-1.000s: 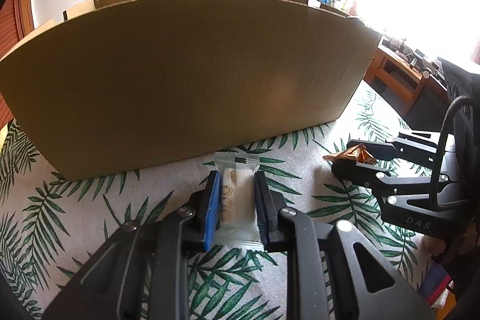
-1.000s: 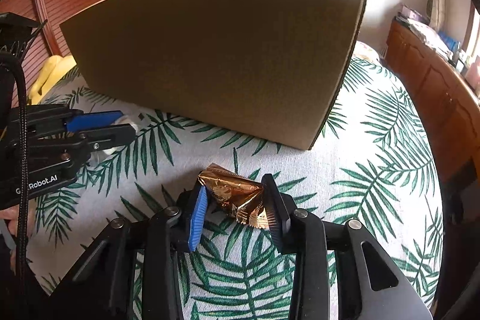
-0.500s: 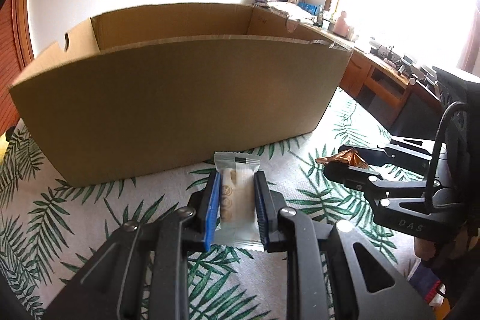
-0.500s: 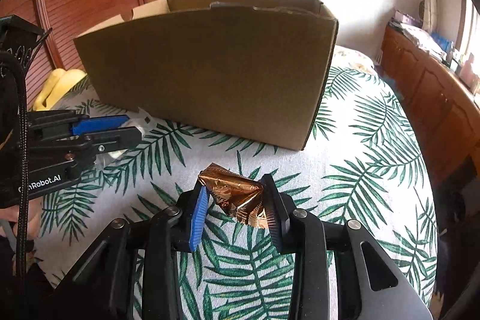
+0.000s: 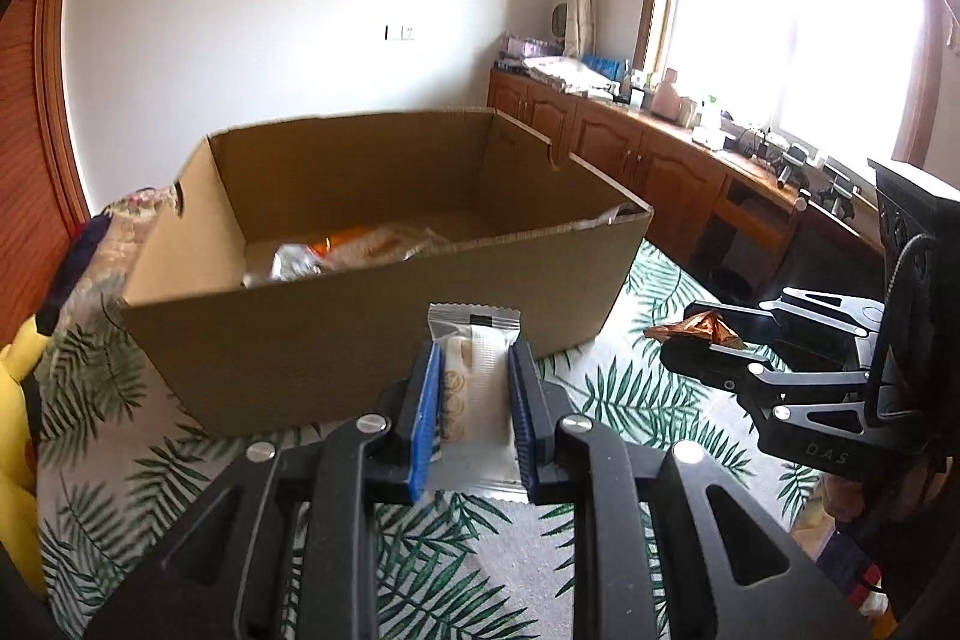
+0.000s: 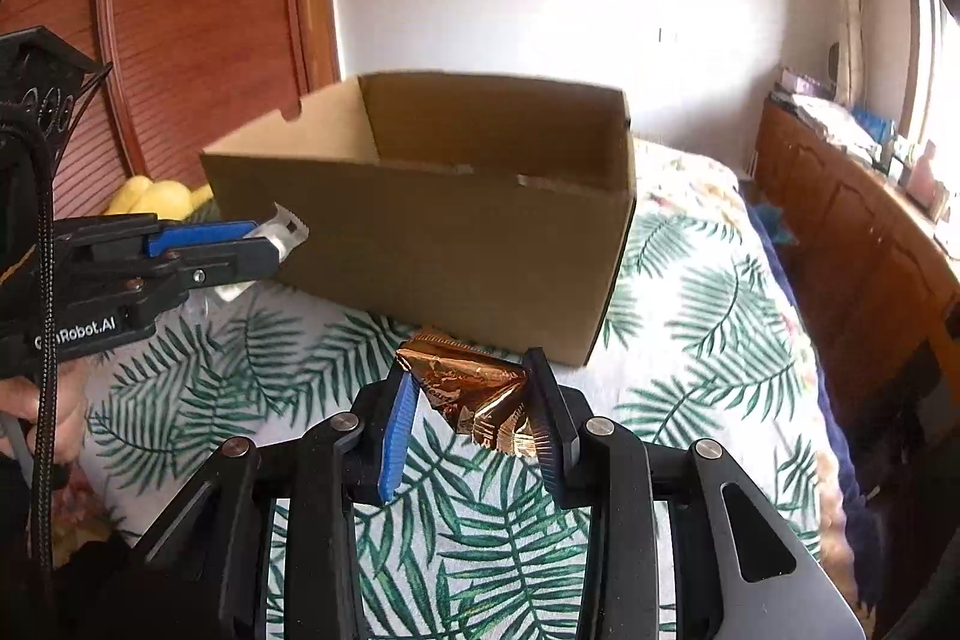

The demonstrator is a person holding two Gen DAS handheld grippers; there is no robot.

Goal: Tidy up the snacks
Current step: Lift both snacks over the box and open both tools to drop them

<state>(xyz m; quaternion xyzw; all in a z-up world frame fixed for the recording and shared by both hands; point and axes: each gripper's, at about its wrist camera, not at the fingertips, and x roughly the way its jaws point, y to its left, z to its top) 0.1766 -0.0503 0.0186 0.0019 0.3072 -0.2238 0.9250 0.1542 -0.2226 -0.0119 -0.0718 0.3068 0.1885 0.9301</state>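
an open-topped cardboard box (image 5: 384,334) of plain brown corrugated board stands on a cloth (image 5: 612,394) printed with green palm fronds on white; a notch is cut into the rim of each short wall. inside, against the near wall as seen from the left wrist, lie crinkled packets (image 5: 342,250), one silvery and one with orange print, their outlines blurred. from the right wrist the same box (image 6: 456,244) shows only bare inner walls, its floor hidden by the near wall.

the left gripper (image 5: 474,388) has its jaws pinching a white wrapped snack (image 5: 474,376) by its long sides: a flat, rectangular, semi-clear sachet with a crimped, saw-toothed top seal and round biscuits visible through it, held upright in front of the box's near wall, its top below the rim. one pad is bright blue, the other dark and ribbed.

the right gripper (image 6: 471,400) has its jaws pinching a copper foil snack (image 6: 474,394), a crumpled, glossy, angular wrapper held above the cloth, near the box's corner. in the left wrist view this gripper (image 5: 714,340) and foil (image 5: 696,328) sit to the right of the box.

a yellow plush toy (image 5: 18,436) lies at the left edge.
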